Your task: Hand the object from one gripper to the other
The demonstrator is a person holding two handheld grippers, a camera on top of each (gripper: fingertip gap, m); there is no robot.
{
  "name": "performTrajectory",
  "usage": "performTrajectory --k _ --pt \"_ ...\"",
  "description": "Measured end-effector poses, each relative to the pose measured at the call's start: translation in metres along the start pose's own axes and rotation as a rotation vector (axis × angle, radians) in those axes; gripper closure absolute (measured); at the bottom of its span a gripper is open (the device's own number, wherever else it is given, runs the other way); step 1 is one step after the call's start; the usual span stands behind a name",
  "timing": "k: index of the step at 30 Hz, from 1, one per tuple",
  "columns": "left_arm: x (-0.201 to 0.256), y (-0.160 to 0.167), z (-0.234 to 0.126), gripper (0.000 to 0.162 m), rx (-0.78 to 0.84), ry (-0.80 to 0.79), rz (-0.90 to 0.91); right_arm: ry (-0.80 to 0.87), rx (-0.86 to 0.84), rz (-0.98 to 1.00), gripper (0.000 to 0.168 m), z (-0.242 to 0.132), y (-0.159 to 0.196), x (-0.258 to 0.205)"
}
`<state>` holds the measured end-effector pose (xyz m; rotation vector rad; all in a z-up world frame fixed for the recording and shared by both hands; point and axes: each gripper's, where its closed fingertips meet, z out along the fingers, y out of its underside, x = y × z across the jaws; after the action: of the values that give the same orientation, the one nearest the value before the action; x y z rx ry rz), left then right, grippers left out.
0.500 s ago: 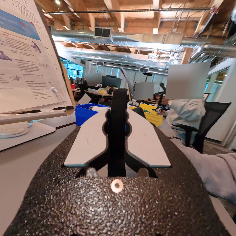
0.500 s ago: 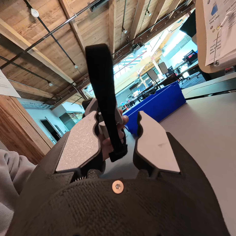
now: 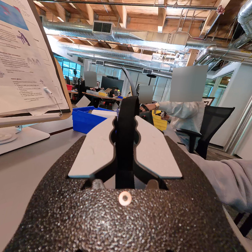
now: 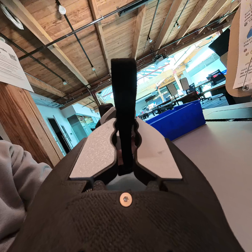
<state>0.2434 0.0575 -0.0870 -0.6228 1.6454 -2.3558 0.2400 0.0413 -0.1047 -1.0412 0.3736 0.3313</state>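
Right gripper (image 4: 126, 123) jaws, apart half a second ago, are now clenched on the black strap (image 4: 124, 115), which is also gripped by the left gripper (image 3: 126, 120) above the worktop (image 4: 218, 156), so release by left is judged next.

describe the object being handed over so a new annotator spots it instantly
Start at the grey table with the blue bin on it. Above the table both grippers meet, and the black strap stands upright between their white fingers. It is the only flat, matte black fabric band there, narrow and long, unlike the rigid bin.
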Motion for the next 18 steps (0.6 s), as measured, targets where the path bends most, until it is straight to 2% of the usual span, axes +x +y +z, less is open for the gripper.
performTrajectory --k 5,7,9,12,16,18 --pt "-0.004 0.001 -0.002 0.14 -0.015 -0.013 0.0 0.047 -0.056 -0.106 0.147 -0.003 0.0 0.004" --pt "-0.009 0.005 -0.003 0.138 -0.058 -0.035 0.037 0.104 -0.118 -0.226 0.148 -0.006 0.0 0.009" --pt "-0.016 0.011 -0.005 0.128 -0.121 -0.076 0.092 0.206 -0.209 -0.388 0.148 -0.012 0.0 0.019" --pt "-0.024 0.018 -0.006 0.107 -0.216 -0.153 0.248 0.445 -0.376 -0.721 0.148 -0.03 -0.007 0.044" --pt "-0.009 0.031 0.002 0.104 -0.329 -0.148 0.503 0.673 -0.651 -1.203 0.148 -0.047 -0.012 0.064" --pt "-0.002 0.038 0.007 0.106 -0.364 -0.148 0.629 0.692 -0.784 -1.403 0.148 -0.05 -0.005 0.068"
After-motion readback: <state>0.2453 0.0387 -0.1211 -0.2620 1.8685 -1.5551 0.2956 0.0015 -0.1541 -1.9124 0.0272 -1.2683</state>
